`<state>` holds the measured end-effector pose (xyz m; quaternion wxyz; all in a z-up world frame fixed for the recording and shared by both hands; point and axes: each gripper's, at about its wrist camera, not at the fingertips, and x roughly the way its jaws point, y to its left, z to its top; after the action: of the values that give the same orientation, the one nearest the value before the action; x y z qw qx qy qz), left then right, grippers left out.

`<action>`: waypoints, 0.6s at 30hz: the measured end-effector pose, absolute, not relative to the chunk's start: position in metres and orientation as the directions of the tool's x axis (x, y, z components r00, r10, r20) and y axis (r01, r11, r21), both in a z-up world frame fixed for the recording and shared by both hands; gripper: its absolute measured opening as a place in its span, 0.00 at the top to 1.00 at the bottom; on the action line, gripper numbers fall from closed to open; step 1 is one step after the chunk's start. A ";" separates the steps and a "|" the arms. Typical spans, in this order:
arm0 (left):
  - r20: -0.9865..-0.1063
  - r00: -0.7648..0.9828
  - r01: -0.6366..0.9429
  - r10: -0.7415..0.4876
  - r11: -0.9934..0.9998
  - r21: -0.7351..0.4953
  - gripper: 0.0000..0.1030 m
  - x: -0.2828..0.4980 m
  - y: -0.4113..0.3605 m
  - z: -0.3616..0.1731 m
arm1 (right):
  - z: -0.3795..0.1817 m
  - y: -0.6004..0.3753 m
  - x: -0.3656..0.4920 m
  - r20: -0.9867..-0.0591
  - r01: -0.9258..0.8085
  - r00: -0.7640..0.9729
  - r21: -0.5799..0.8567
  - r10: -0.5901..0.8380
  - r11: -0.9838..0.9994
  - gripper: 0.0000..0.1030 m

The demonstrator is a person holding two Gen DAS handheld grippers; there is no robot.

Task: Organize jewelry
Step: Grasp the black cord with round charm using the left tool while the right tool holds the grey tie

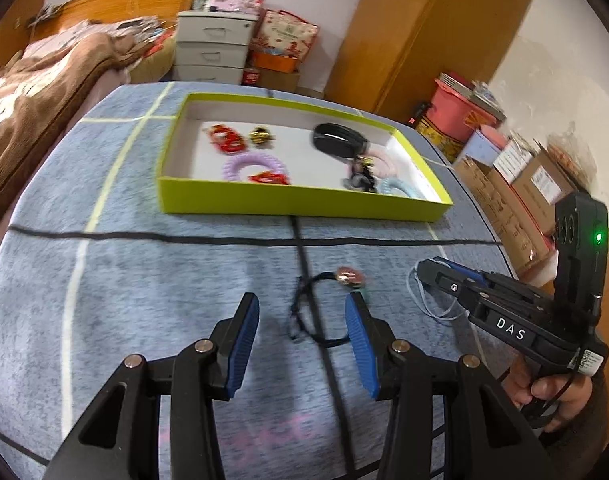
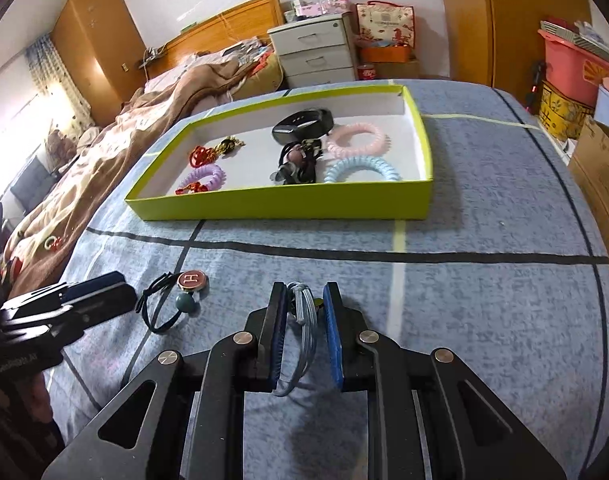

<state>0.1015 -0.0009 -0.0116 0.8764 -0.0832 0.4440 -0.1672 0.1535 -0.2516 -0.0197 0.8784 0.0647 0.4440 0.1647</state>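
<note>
the right gripper (image 2: 302, 300) sits narrow around the grey hair tie (image 2: 304, 312), near the green box (image 2: 280, 202); the left gripper (image 1: 302, 312) gapes wide. the tie could slip free.

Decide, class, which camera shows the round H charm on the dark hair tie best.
The right wrist view: the H charm is sharp and its letter readable, beside the left gripper. In the left wrist view it is a blurred reddish disc with no legible letter.
</note>
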 end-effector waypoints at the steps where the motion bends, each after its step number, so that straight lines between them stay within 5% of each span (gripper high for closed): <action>1: -0.752 0.548 0.228 -0.367 0.930 -0.288 0.55 0.102 -0.006 -0.011 | -0.018 -0.253 0.152 -0.757 -0.233 0.553 0.261 0.348 0.937 0.81; 18: -0.788 0.547 0.253 -0.282 0.953 -0.165 0.55 0.118 -0.052 -0.023 | -0.014 -0.262 0.142 -0.740 -0.234 0.566 0.280 0.365 0.931 0.81</action>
<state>0.1184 -0.0522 -0.0230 0.8794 -0.0157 0.4509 -0.1521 0.1425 -0.2616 -0.0139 0.8816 0.0755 0.4340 0.1697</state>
